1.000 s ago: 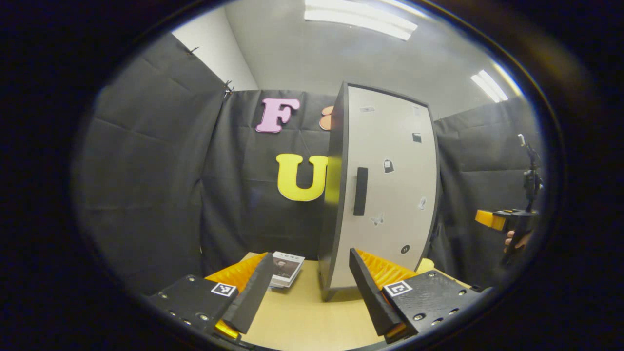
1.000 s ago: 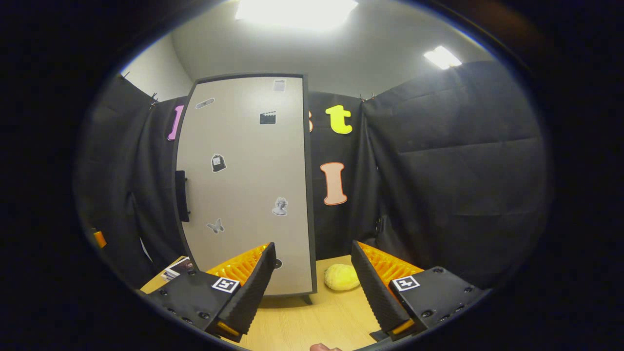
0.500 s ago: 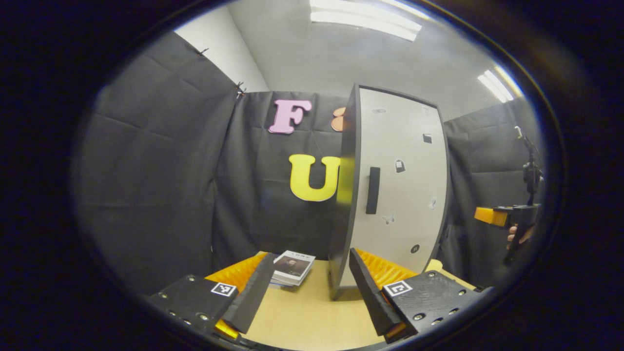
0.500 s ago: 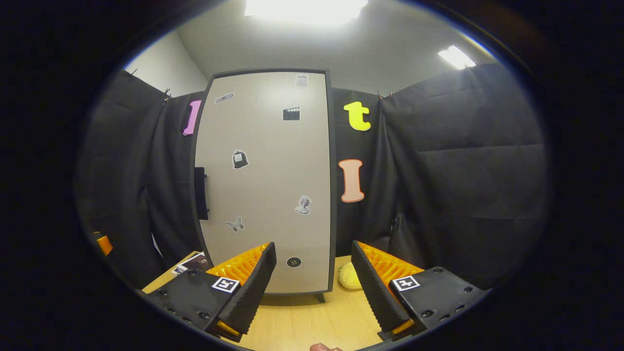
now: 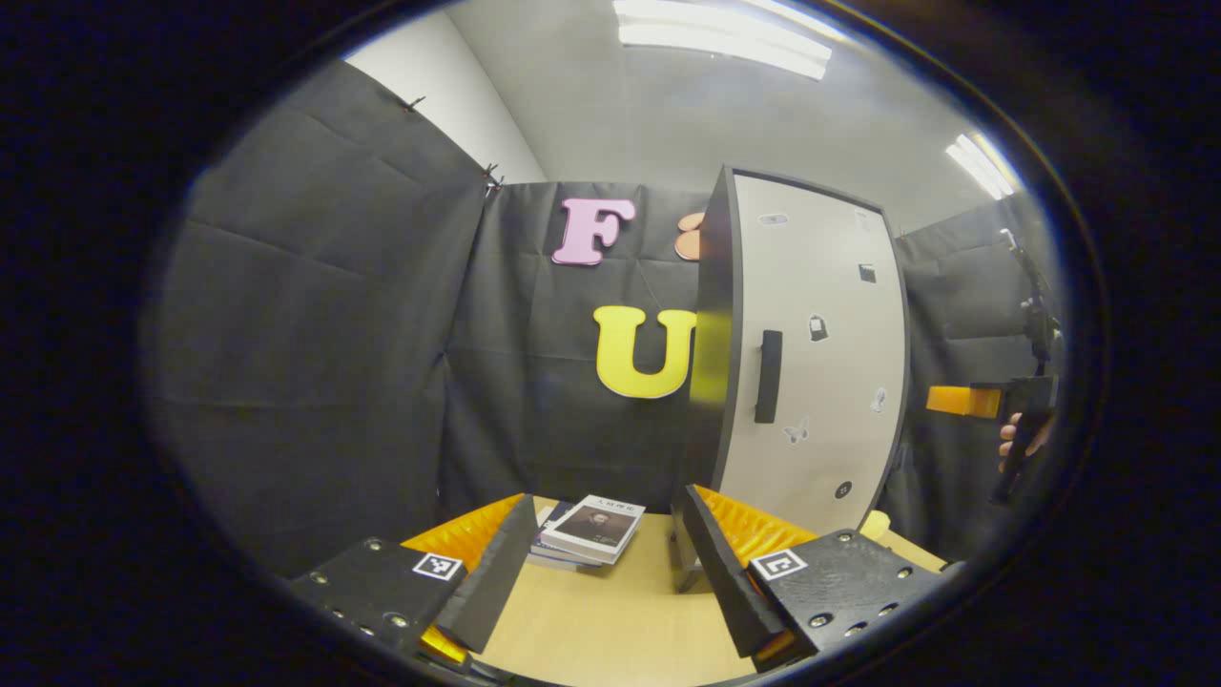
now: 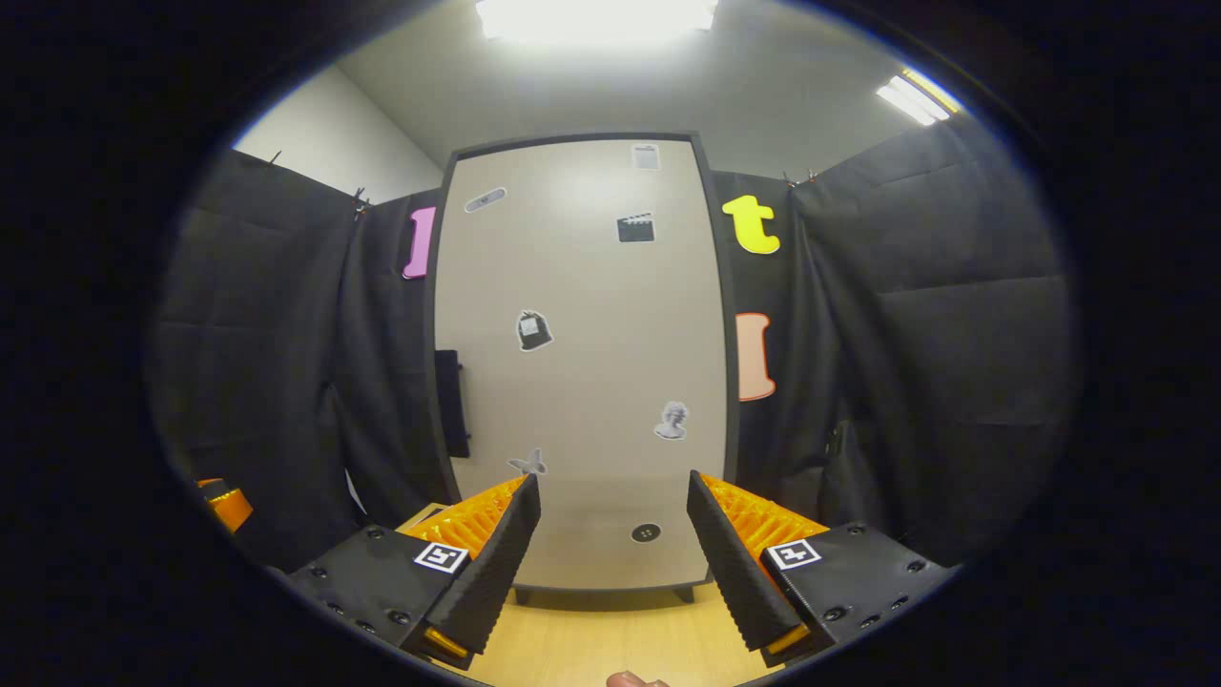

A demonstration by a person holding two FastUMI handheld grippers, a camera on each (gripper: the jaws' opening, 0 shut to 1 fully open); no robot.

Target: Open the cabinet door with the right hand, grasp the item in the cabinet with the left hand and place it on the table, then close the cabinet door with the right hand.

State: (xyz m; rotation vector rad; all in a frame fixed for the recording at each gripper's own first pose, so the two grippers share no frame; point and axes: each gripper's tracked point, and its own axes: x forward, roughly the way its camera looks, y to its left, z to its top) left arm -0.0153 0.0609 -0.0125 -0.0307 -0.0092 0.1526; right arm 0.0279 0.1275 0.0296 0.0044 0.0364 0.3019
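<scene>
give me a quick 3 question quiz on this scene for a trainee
1. True or false: the cabinet door is shut.
2. On which edge of the door, in the right gripper view, is the handle? A) left B) right C) top
3. What lies on the table left of the cabinet in the left gripper view?

Key
1. True; the door lies flush, no gap shows.
2. A.
3. A stack of books.

Both the left gripper and the right gripper are open and hold nothing.
</scene>
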